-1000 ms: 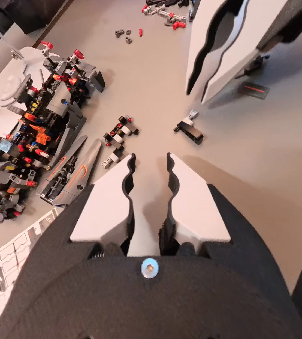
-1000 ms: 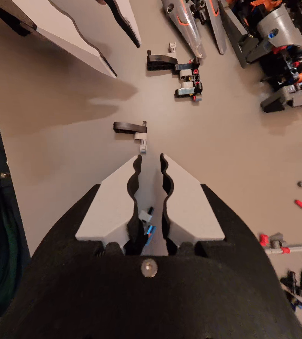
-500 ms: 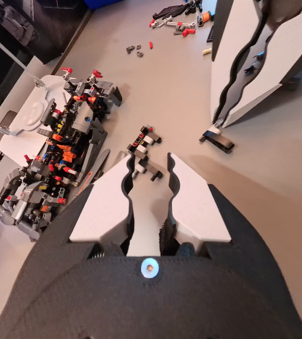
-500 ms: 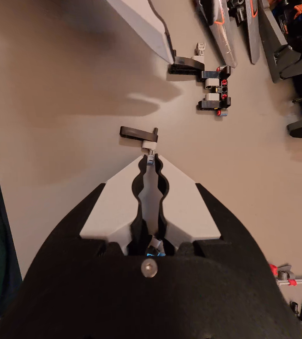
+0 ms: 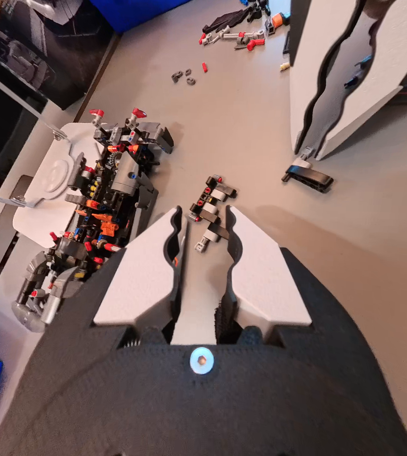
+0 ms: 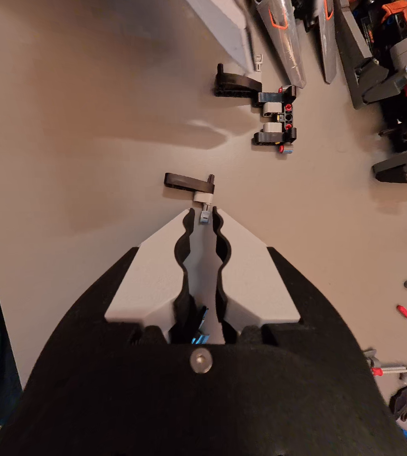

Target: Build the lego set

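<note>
Widening right claw point(image 6: 203, 209) around grey pin point(image 6: 205, 214), left claw point(image 5: 202, 212) nearer subassembly point(image 5: 211, 204)

Black lever point(image 6: 187, 183) with white collar point(image 6: 203, 197); grey-and-orange panels point(image 6: 281, 37); beige table point(image 6: 98, 123).

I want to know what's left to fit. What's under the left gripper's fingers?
Between the left gripper's fingers lies a black-and-grey Lego subassembly; an orange-striped grey panel shows partly, the rest is covered.

Black grippers, white wavy-edged fingers point(image 5: 145, 266)
</note>
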`<state>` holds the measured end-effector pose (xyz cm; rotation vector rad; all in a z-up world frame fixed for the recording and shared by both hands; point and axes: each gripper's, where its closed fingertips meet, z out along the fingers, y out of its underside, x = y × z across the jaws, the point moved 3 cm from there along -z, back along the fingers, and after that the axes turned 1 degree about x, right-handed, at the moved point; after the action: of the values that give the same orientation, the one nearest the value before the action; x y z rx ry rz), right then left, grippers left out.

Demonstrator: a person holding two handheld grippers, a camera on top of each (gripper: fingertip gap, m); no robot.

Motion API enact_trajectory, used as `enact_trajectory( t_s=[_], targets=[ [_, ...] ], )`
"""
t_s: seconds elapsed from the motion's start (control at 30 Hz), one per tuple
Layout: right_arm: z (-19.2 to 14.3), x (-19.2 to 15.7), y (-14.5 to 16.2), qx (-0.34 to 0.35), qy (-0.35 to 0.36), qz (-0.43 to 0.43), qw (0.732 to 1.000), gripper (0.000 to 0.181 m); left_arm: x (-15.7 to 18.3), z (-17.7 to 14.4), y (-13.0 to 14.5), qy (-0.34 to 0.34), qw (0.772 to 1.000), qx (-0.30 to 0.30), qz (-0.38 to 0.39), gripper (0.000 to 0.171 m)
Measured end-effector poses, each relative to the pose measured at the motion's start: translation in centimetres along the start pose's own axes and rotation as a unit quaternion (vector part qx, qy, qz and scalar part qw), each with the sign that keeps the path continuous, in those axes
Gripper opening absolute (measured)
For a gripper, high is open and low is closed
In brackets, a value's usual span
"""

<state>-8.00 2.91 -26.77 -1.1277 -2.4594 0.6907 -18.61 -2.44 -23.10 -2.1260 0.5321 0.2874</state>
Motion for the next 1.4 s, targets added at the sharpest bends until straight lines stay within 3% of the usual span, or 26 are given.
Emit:
enact_trajectory(
  t_s=[0.27,0.4,1.03,1.2,1.4],
  targets=[
    [0.2,0.0,0.1,-0.003,-0.010,-0.005,1.000,0.006,-1.7,1.6,-2.0,0.011,0.999,0.027,0.034,0.034],
    [0.3,0.3,0.0,-0.008,-0.012,-0.005,1.000,0.006,-1.6,2.2,-3.5,-0.004,0.997,0.075,0.026,0.033],
    [0.6,2.4,-0.1,-0.008,-0.003,-0.003,1.000,0.006,-0.4,3.5,-1.8,0.032,0.998,0.038,0.033,0.033],
    [0.8,3.0,-0.3,-0.008,-0.007,-0.006,1.000,0.006,-0.2,3.7,-0.4,0.059,0.998,-0.012,0.030,0.046],
    [0.9,3.3,-0.4,-0.009,-0.012,-0.011,1.000,0.006,-0.4,3.1,-0.2,0.093,0.994,-0.029,0.040,0.046]
  ],
)
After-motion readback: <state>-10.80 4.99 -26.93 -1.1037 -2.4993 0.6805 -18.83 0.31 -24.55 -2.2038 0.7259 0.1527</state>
